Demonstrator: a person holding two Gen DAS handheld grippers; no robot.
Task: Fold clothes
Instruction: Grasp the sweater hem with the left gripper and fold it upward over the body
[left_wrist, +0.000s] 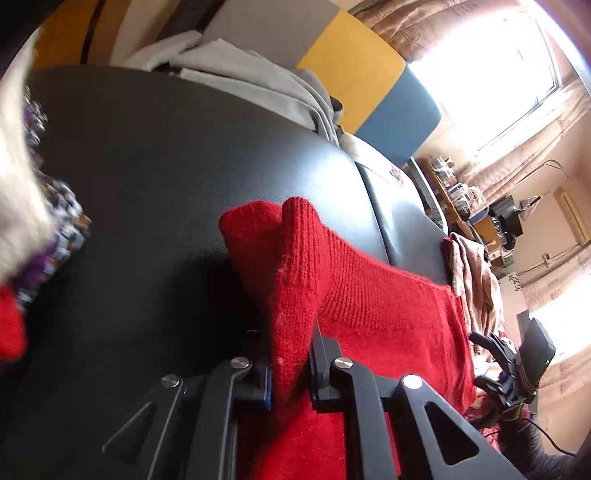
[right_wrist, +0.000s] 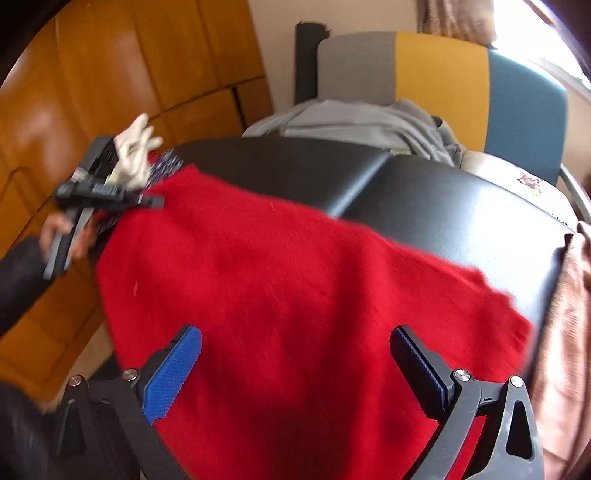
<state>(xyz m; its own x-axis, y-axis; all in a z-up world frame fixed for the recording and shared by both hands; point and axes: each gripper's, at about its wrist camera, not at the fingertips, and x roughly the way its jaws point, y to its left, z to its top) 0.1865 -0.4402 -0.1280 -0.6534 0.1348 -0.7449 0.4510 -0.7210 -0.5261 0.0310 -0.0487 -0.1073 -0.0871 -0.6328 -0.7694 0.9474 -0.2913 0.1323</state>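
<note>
A red knit sweater (right_wrist: 288, 280) lies spread over the black padded table (right_wrist: 424, 199). My left gripper (left_wrist: 290, 369) is shut on a pinched ridge of the red sweater (left_wrist: 354, 295) near its ribbed cuff, which sticks up between the fingers. In the right wrist view the left gripper (right_wrist: 155, 201) shows at the sweater's far left corner, held by a hand. My right gripper (right_wrist: 295, 365) is open, its blue-padded fingers (right_wrist: 173, 373) spread above the near part of the sweater, holding nothing. The right gripper also shows at the right edge of the left wrist view (left_wrist: 491, 350).
Grey clothes (right_wrist: 362, 122) lie piled at the table's far side, before a grey, yellow and blue chair (right_wrist: 439, 70). A tan garment (right_wrist: 569, 314) hangs off the table's right edge. A patterned purple and white cloth (left_wrist: 55, 221) lies at the left. Wooden cabinets (right_wrist: 92, 92) stand left.
</note>
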